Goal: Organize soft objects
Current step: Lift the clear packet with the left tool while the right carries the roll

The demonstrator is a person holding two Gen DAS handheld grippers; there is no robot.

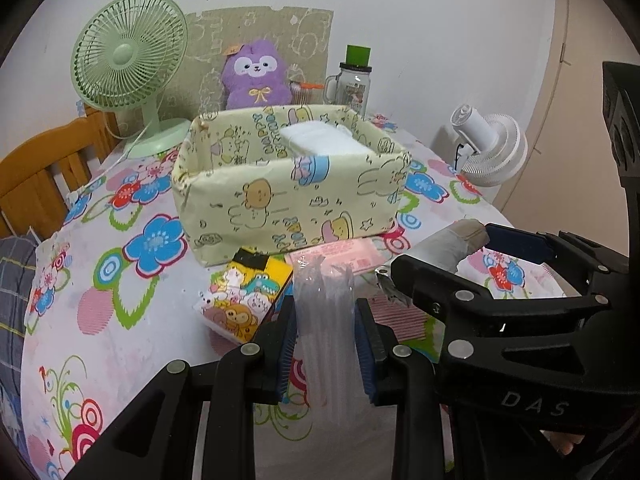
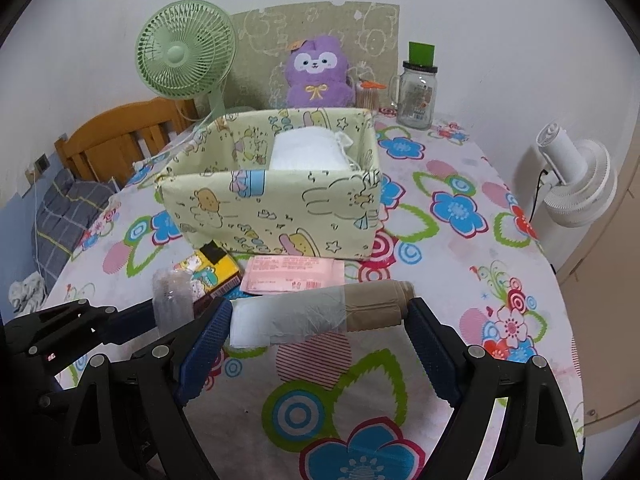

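While clamped lengthwise, grey-and-tan bag roll [image 2: 320, 316], crinkled.

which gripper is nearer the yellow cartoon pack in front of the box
Left. The left gripper, shut on a clear packet, hangs right beside the yellow cartoon pack; the right gripper, holding a roll, sits further off.
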